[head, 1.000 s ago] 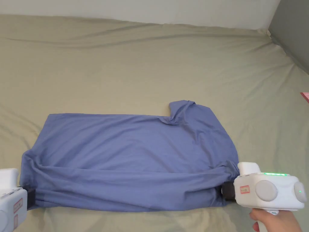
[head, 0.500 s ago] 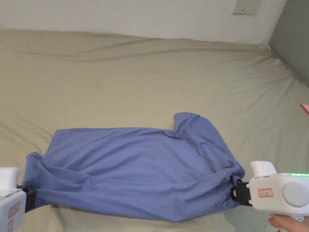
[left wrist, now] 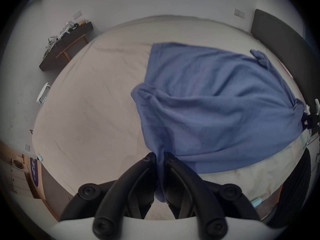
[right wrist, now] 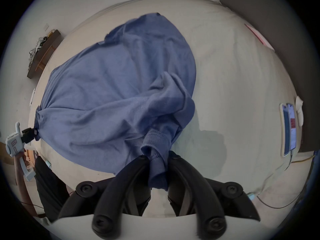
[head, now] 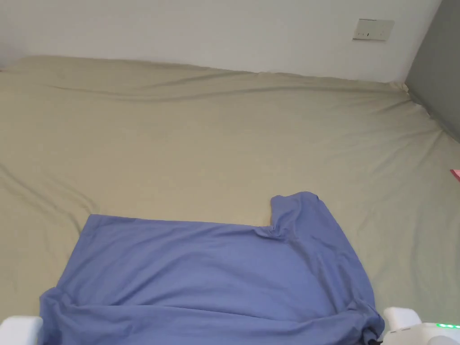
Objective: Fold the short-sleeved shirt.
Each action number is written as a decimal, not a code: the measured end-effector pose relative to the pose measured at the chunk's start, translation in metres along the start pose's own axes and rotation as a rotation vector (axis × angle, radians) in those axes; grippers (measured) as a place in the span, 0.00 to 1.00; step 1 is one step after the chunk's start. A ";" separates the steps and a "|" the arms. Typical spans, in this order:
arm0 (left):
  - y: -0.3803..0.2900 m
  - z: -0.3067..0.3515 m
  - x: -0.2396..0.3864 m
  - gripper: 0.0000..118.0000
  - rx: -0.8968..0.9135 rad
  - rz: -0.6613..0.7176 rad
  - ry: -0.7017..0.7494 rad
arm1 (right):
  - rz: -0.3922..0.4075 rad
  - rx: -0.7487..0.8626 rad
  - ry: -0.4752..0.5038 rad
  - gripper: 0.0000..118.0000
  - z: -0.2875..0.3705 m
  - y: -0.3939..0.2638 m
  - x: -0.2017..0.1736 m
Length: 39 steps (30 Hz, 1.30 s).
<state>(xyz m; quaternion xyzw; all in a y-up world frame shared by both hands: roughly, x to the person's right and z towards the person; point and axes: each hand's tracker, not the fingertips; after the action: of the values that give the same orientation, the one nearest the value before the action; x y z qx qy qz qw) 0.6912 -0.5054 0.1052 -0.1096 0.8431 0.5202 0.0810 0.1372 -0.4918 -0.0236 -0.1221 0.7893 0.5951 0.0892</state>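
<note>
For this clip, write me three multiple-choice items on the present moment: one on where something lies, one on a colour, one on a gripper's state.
1. Where does the shirt lie?
A. on the bed
B. on a chair
C. on the floor

2. What colour is the shirt?
A. red
B. blue
C. white

3. What is the left gripper doing?
A. open, apart from the shirt
B. shut on nothing
C. shut on the shirt

Answers:
1. A: the head view shows it spread over the bed sheet.
2. B: the cloth is blue in all three views.
3. C: in the left gripper view cloth is pinched between both fingers; the right gripper clamps the other end the same way.
</note>
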 end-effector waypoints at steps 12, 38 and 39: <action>0.045 0.065 0.010 1.00 0.329 0.030 -0.088 | 0.086 0.434 -0.137 0.83 0.101 0.025 -0.010; 0.152 0.133 0.108 0.00 0.833 -0.102 0.000 | 0.399 0.990 -0.117 0.01 0.168 0.078 -0.176; 0.154 0.108 0.103 0.00 0.763 -0.111 0.002 | 0.394 0.972 -0.113 0.01 0.160 0.082 -0.172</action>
<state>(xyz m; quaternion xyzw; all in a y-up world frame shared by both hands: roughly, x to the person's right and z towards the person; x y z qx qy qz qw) 0.5534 -0.3522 0.1640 -0.1178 0.9690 0.1636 0.1431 0.2766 -0.3014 0.0562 0.1162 0.9762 0.1716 0.0646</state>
